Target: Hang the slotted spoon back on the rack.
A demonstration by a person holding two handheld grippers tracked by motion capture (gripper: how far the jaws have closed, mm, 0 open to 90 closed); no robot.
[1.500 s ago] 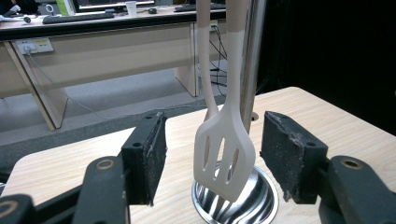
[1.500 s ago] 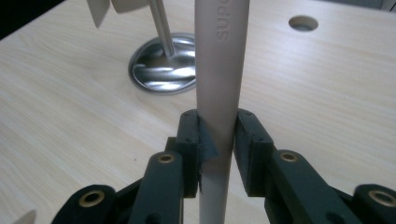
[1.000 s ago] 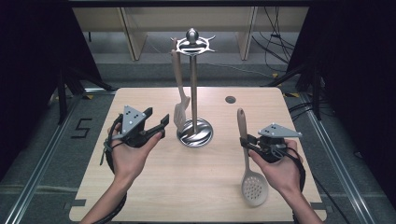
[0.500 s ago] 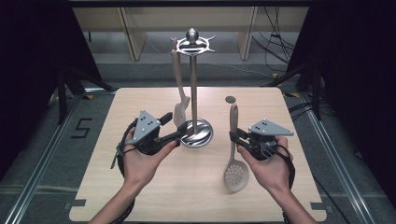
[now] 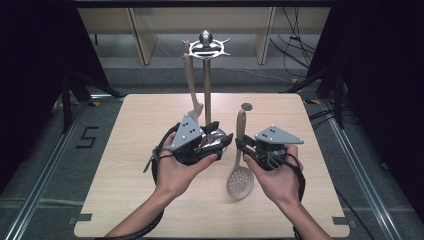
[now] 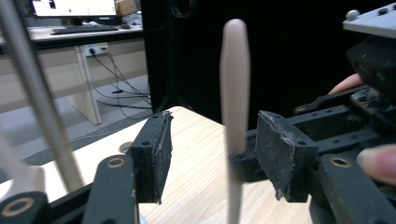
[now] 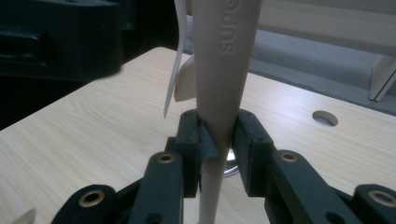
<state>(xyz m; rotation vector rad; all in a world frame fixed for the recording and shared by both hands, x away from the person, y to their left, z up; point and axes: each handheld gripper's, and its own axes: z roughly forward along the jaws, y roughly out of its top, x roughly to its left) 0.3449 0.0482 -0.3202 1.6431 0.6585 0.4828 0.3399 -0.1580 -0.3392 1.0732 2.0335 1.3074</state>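
Observation:
A beige slotted spoon (image 5: 239,181) hangs upright above the table, its handle (image 7: 224,70) clamped in my right gripper (image 5: 242,146), which is shut on it (image 7: 218,140). My left gripper (image 5: 226,135) reaches in from the left at the same height. Its jaws have just been closing, and the spoon handle (image 6: 233,93) stands between them near the right pad (image 6: 280,158), which does not press on it. Just behind stands a metal utensil stand (image 5: 206,75) with hooks at the top and a round base. A beige slotted turner (image 5: 191,95) hangs on it.
The light wooden table (image 5: 125,190) has a small round hole (image 5: 246,106) at the back. The stand's pole (image 6: 37,93) rises close beside my left gripper. Dark floor and black curtains surround the table, with shelving behind.
Both hands have moved toward the table's middle. The right one brought the spoon left and stood it upright; the left gripper came right until its jaws straddle the handle, and they narrowed a little.

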